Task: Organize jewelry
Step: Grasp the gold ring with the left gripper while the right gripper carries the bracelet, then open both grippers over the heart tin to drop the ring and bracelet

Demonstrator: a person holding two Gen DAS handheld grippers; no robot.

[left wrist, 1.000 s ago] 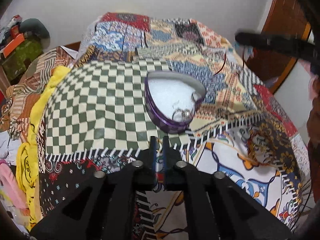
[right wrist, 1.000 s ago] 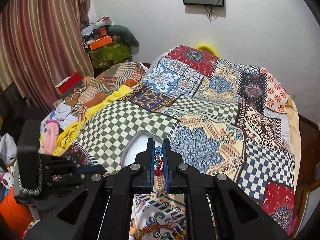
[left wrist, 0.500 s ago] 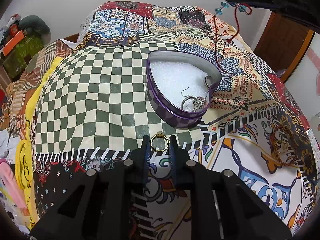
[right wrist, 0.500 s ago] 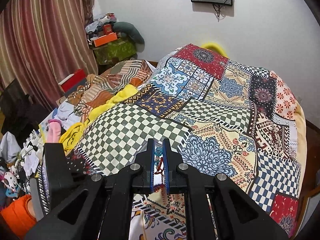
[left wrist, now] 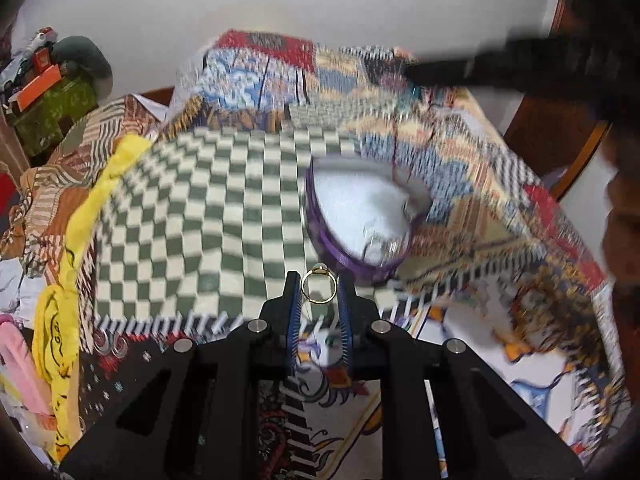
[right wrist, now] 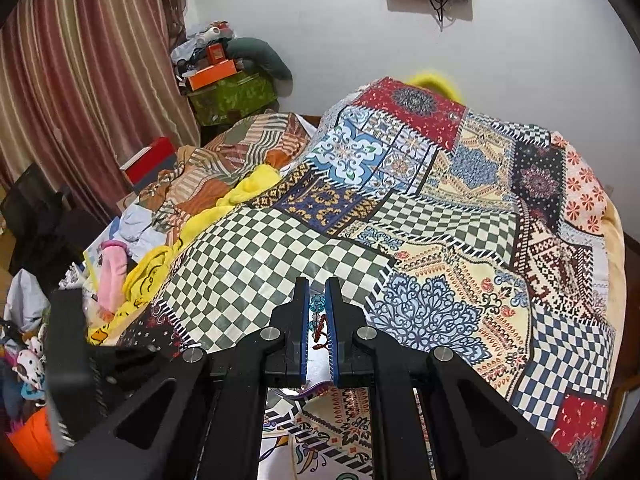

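My left gripper (left wrist: 319,280) is shut on a gold ring (left wrist: 319,302), held upright between its blue pads just above the patchwork cloth. Right behind it sits a purple heart-shaped tin (left wrist: 326,246) with a white lining and silver earrings (left wrist: 380,245) at its near tip. My right gripper (right wrist: 317,285) is shut on a red cord with blue beads (right wrist: 318,305). In the left wrist view it shows as a black blur (left wrist: 500,66) above the tin, with the red cord (left wrist: 394,148) hanging toward the tin's far rim.
A tangle of gold chain (left wrist: 548,312) lies on the cloth right of the tin. Yellow fabric (left wrist: 60,320) and piled clothes line the bed's left edge. The left gripper's body (right wrist: 80,344) shows low left in the right wrist view. A person's dark form fills the right edge.
The left gripper, shut and empty-looking a second ago, came up holding the gold ring and has drawn back slightly from the tin. The right gripper carried the beaded cord leftward over the tin.
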